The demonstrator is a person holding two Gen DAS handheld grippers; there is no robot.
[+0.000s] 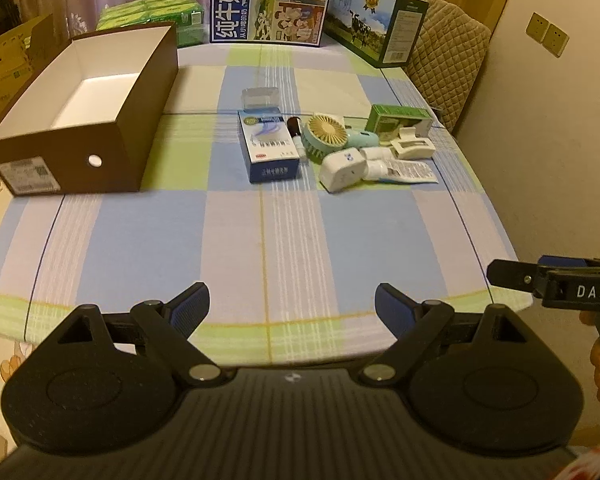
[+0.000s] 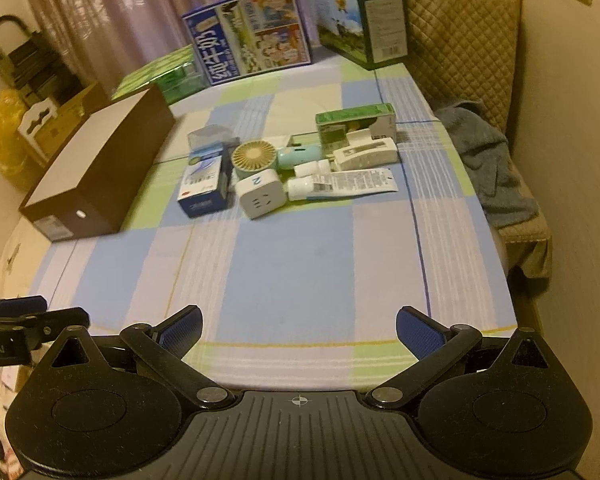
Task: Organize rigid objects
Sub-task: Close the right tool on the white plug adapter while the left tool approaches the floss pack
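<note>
Two milk cartons (image 1: pixel 271 2) (one shoebox (image 1: pixel 80 116))

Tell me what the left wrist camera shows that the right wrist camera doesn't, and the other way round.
Only the left wrist view looks down into the brown box, showing its bare white inside, and shows the small brown bottle beside the blue carton. Only the right wrist view shows the grey cloth on the chair and the socket face of the white plug. Both show the fan, the pile of small items, the milk cartons at the far edge, and an open claw over the near table edge: left, right.
</note>
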